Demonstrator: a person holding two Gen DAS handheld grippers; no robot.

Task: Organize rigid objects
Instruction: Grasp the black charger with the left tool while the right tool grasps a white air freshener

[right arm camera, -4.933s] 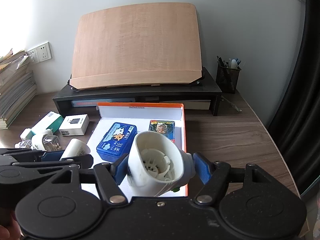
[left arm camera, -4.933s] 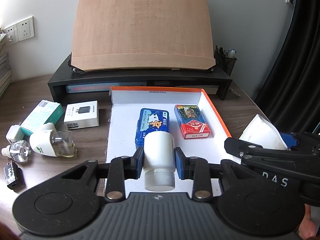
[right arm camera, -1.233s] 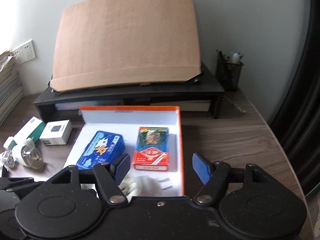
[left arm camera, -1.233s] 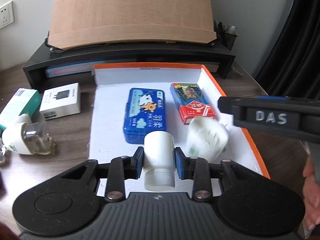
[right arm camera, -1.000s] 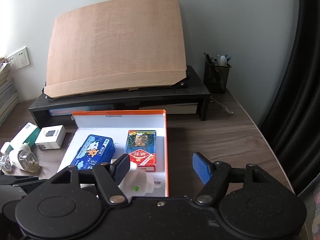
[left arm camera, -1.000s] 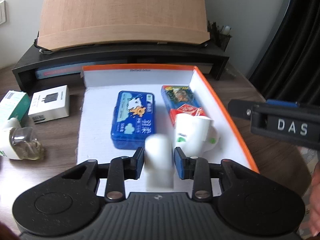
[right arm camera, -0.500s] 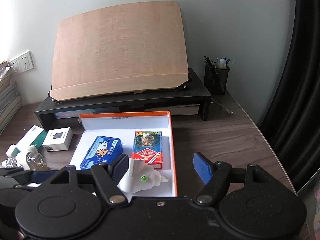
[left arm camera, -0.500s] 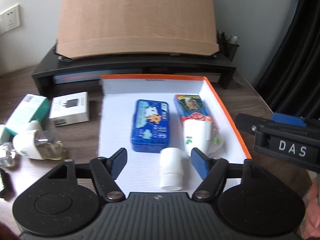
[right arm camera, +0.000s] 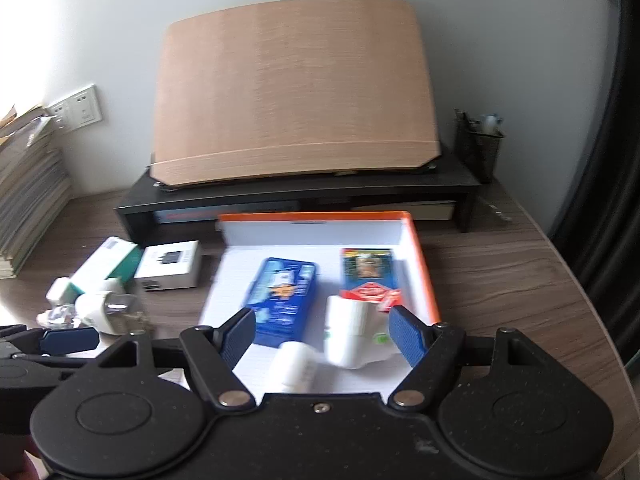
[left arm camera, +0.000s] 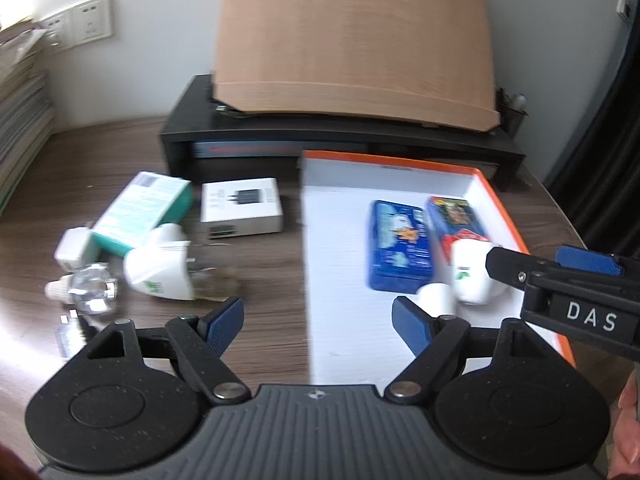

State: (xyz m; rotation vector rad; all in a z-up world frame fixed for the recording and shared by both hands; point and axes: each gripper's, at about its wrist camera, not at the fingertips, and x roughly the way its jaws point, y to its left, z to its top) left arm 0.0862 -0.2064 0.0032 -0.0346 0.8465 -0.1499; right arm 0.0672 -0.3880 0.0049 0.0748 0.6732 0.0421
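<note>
Landmark: the orange-rimmed tray (right arm camera: 420, 248) on the bench (right arm camera: 500, 280); every place below is told from it.
Left tongs (left arm camera: 318, 320): my jaws have just been opening and stand wide with nothing between the pads; they hang over the tray's left edge, part over bare bench.
Right tongs (right arm camera: 322, 330): jaws also just opened further, wide and holding nothing, above the tray's near end.
White bottle (right arm camera: 294, 366): lying on its side inside the tray at the near edge, free of both tongs.
White plug-in unit (right arm camera: 346, 334): inside the tray, just right of the bottle and against the near end of the red card pack (right arm camera: 368, 276).
Blue tin (right arm camera: 282, 296): inside the tray, left of the card pack.
Still outside, left of the tray: a green-and-white carton (left arm camera: 140, 210), a white charger box (left arm camera: 240, 210), a second white plug-in unit (left arm camera: 160, 266), a small clear bottle (left arm camera: 90, 292) and a small white adapter (left arm camera: 72, 248).
Step in hand: as I judge it, release is done on both sides and I am pulling clear to fetch more.
Next move: swing my left tongs over the loose pile, square the pads across the second plug-in unit's body, and close only once both pads flank it; the clear bottle lies close beside it and could be nudged.
</note>
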